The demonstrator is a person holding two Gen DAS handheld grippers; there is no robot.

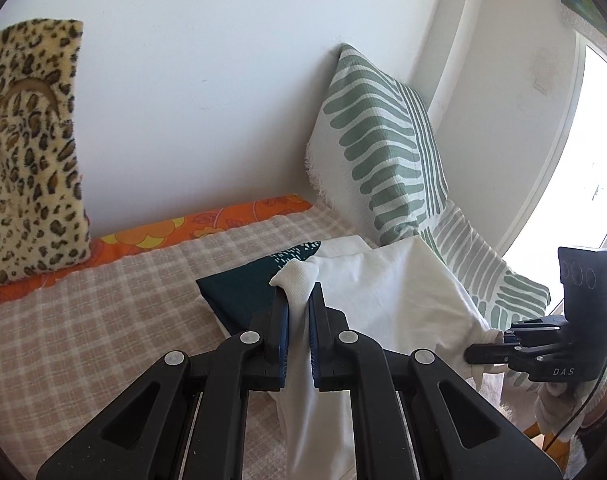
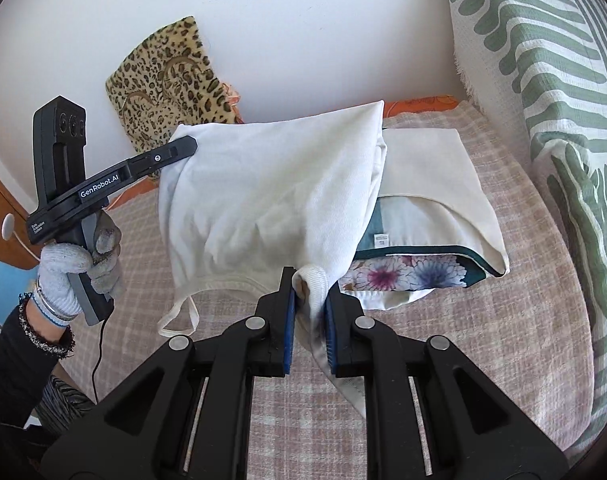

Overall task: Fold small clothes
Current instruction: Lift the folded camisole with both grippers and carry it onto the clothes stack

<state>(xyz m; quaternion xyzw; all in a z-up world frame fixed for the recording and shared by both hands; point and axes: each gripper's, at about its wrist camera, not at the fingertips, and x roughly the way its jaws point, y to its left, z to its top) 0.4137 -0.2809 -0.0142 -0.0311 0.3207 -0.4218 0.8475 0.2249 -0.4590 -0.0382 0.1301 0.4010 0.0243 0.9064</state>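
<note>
White garment (image 2: pixel 271 200) is held up off the checked bedspread (image 2: pixel 483 320), stretched between both grippers. Left gripper (image 1: pixel 299 300): jaws pressed together on a ribbed white hem, fabric bunched between the blue pads (image 1: pixel 284 344). Right gripper (image 2: pixel 309 292): same state, jaws pinched on a ribbed edge, cloth trailing down between the fingers.

Key relation: the garment's long axis runs gripper to gripper, roughly across the bed, not toward the wall. In the right wrist view the left gripper is seen up and to the left, clamped on the far top corner, so the cloth hangs as a sagging sheet between the two pinch points. A loose strap (image 2: pixel 179 316) dangles from the lower edge near the bedspread.

Directly beyond the garment, a stack of already folded items (image 2: pixel 435 216) is seen: cream piece on top, teal-edged and floral pieces below. The hanging cloth overlaps its near side in the right wrist view; contact cannot be told.

Judgement: the next fold is likely made by bringing one held end over to the other along that axis. Neither hand is clearly nearer the stack. Risk: the strap gets caught in the fold, or the stack is dragged if the cloth is lowered onto it.

Leopard cushion (image 1: pixel 27 148) and green striped pillow (image 1: pixel 383 148) are well apart, against the wall.
</note>
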